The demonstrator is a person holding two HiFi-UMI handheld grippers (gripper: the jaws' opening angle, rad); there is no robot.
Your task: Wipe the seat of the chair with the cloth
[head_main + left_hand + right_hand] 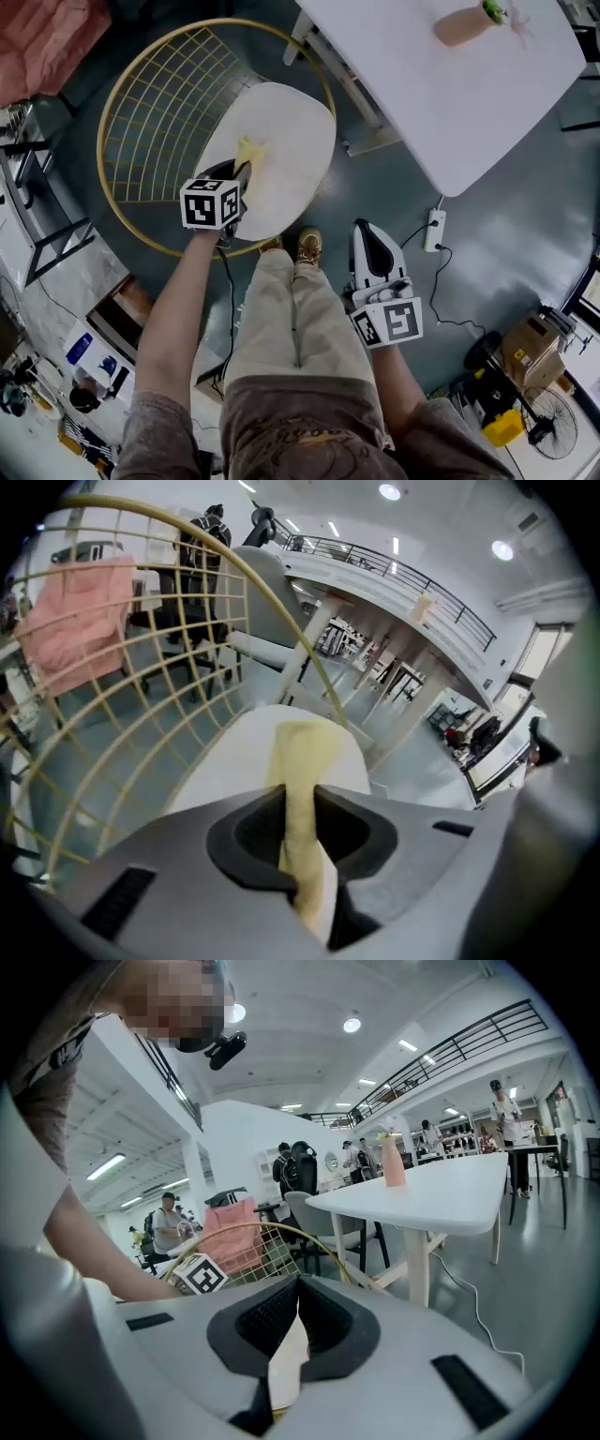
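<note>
The chair has a gold wire back (155,122) and a cream round seat (286,155). A pale yellow cloth (249,150) lies bunched on the seat's near-left part, and my left gripper (241,172) is shut on its near end. In the left gripper view the cloth (305,757) runs out from between the jaws of the left gripper (300,803) onto the seat (230,761). My right gripper (366,228) hangs beside the person's right leg, away from the chair. The right gripper (296,1299) is shut with nothing in it.
A white table (469,103) with a pink vase (464,24) stands to the right of the chair. A power strip (434,230) and its cable lie on the floor. The person's shoes (307,246) sit at the seat's front edge. Pink fabric (47,37) is at far left.
</note>
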